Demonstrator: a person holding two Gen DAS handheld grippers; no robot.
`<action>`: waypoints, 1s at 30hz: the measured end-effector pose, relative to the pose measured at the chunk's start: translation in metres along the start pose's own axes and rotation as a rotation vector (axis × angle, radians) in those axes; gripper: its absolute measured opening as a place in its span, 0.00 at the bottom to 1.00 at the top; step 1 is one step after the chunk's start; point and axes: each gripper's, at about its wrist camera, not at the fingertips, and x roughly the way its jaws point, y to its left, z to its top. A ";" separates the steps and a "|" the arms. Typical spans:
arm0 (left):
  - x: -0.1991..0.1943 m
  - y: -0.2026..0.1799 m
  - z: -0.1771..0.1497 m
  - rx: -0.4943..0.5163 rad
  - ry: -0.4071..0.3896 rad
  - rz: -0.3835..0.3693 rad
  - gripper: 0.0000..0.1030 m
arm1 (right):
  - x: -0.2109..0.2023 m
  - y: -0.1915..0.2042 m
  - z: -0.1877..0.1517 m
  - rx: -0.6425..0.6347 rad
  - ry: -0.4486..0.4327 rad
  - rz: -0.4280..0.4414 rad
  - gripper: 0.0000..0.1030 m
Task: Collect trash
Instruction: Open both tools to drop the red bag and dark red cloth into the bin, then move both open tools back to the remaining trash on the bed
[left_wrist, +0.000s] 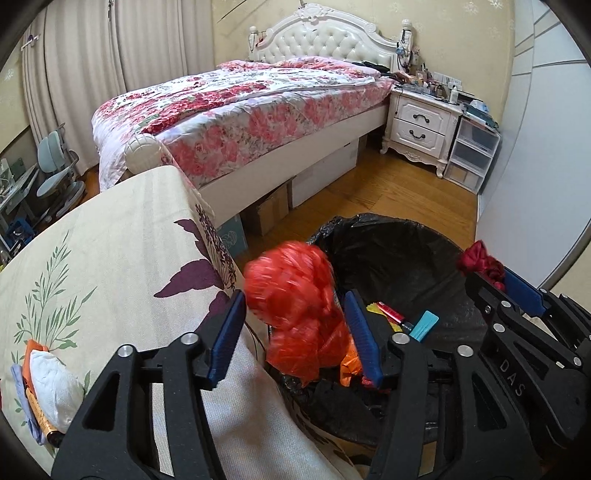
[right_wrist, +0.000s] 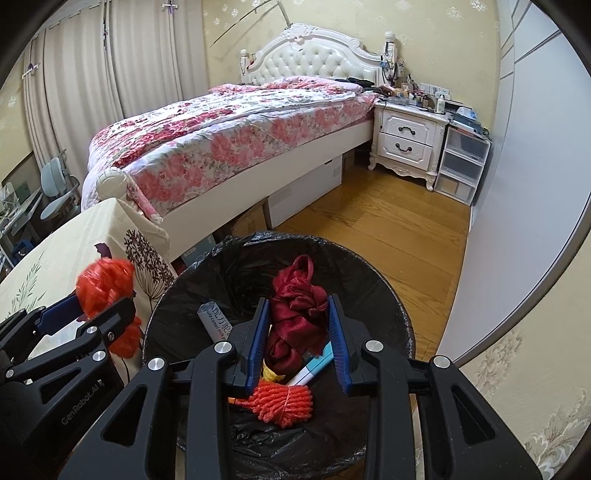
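Note:
A bin lined with a black bag (left_wrist: 406, 221) (right_wrist: 295, 238) stands on the floor beside a cloth-covered table. My left gripper (left_wrist: 295, 299) (right_wrist: 99, 306) hovers at the bin's left rim. A crumpled orange-red plastic bag (left_wrist: 291, 291) (right_wrist: 105, 282) sits blurred between its blue pads, and a gap shows at the left pad. My right gripper (right_wrist: 298, 301) (left_wrist: 491, 280) is over the bin's middle, shut on a bunched dark red cloth (right_wrist: 295, 317) (left_wrist: 480, 260). In the bin lie an orange yarn bundle (right_wrist: 282, 402), a white and teal tube (right_wrist: 314, 365) and a grey packet (right_wrist: 216, 321).
The table with a floral cloth (left_wrist: 110, 258) is at the left and carries a white tissue wad (left_wrist: 51, 384) with wrappers at its near edge. A bed (left_wrist: 240, 110) with boxes under it, a white nightstand (left_wrist: 421, 125) and wood floor (right_wrist: 388, 229) lie beyond.

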 end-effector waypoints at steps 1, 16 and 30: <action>0.000 0.000 0.000 -0.001 0.000 0.000 0.59 | 0.000 -0.001 0.000 0.001 0.001 0.000 0.36; -0.019 0.012 -0.001 -0.017 -0.033 0.037 0.86 | -0.015 -0.002 0.000 -0.009 -0.021 -0.031 0.56; -0.071 0.062 -0.027 -0.105 -0.052 0.116 0.87 | -0.041 0.030 -0.014 -0.050 -0.018 0.047 0.60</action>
